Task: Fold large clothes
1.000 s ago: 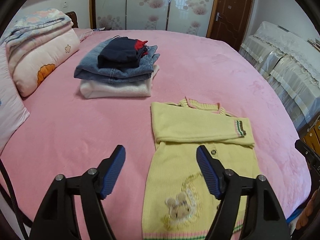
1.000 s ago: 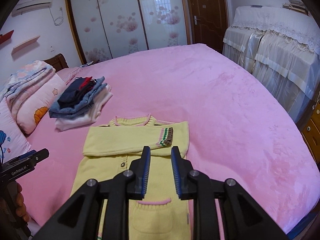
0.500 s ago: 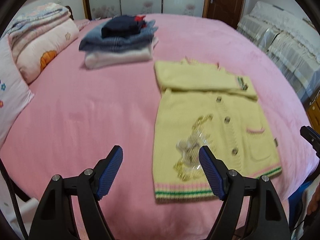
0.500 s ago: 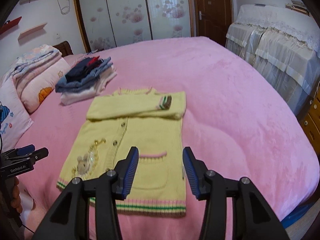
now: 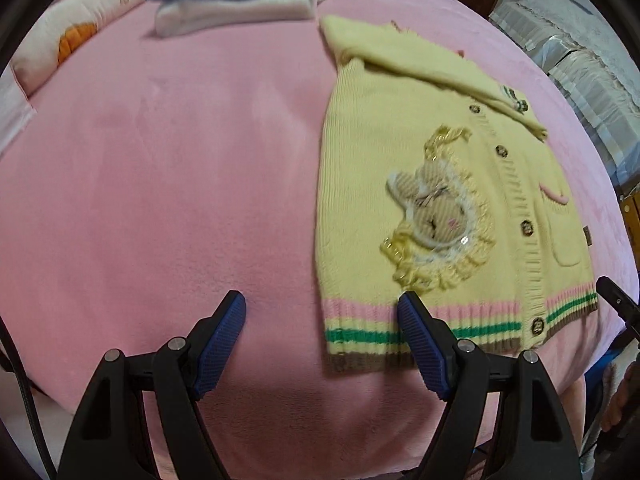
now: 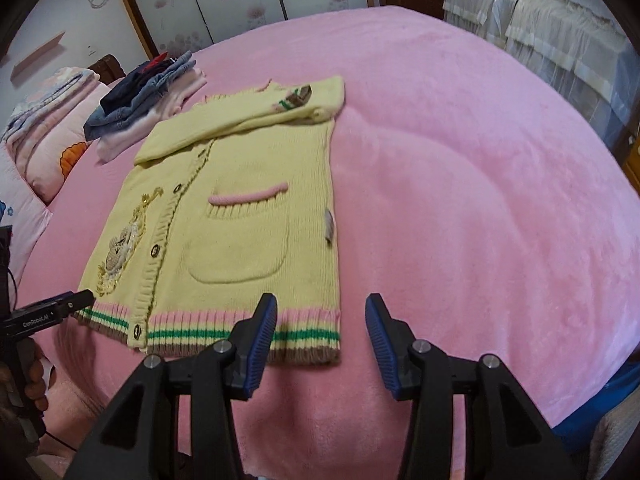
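Note:
A yellow knitted cardigan [image 5: 436, 184] with a bunny patch lies flat on the pink bed, its sleeves folded across the chest. It also shows in the right wrist view [image 6: 240, 208], pocket side nearest. My left gripper [image 5: 322, 332] is open and empty, straddling the hem's left corner just above the bed. My right gripper [image 6: 320, 334] is open and empty, straddling the hem's right corner. The left gripper's tip shows in the right wrist view [image 6: 68, 304] beside the hem's left end.
A stack of folded clothes [image 6: 144, 100] sits at the far left of the bed [image 6: 480, 160], also in the left wrist view [image 5: 236, 4]. Pillows and a folded quilt [image 6: 48, 120] lie beyond. Covered furniture [image 6: 560, 32] stands at the right.
Both grippers have pulled back and down from the cardigan's chest to its hem corners. The right gripper has opened wide from nearly shut.

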Action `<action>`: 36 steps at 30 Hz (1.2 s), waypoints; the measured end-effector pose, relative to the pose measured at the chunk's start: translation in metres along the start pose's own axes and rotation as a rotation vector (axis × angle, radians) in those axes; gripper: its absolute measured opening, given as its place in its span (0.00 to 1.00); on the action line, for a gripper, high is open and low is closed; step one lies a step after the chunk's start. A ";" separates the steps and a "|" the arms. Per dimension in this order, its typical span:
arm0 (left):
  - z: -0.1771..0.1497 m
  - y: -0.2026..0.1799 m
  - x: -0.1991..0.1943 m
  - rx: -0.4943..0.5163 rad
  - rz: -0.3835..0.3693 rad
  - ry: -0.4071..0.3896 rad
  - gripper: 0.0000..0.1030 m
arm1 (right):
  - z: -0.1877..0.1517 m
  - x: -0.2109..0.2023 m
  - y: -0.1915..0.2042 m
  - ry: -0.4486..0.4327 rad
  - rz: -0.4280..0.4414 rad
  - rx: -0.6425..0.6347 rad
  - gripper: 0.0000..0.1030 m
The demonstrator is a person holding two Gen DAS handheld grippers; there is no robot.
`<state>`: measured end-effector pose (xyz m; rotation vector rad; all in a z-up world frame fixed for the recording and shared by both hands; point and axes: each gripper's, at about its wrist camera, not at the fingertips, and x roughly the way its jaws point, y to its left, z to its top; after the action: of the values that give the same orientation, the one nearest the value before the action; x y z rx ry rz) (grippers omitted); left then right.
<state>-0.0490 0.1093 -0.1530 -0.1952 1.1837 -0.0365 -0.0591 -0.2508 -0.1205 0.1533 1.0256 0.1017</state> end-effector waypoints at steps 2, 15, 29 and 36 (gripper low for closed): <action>-0.003 0.003 0.003 0.000 -0.020 -0.016 0.75 | -0.002 0.005 -0.003 0.014 0.027 0.011 0.45; -0.013 0.022 0.006 -0.029 -0.150 -0.049 0.69 | -0.006 0.028 0.001 0.059 0.133 0.001 0.22; 0.016 -0.005 -0.001 -0.083 -0.333 0.059 0.07 | 0.008 0.008 0.010 0.026 0.171 -0.014 0.10; 0.079 0.003 -0.025 -0.200 -0.465 -0.014 0.07 | 0.067 -0.012 0.009 -0.059 0.246 0.025 0.09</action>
<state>0.0144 0.1254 -0.1022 -0.6436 1.1069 -0.3249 -0.0082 -0.2491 -0.0749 0.3031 0.9464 0.3067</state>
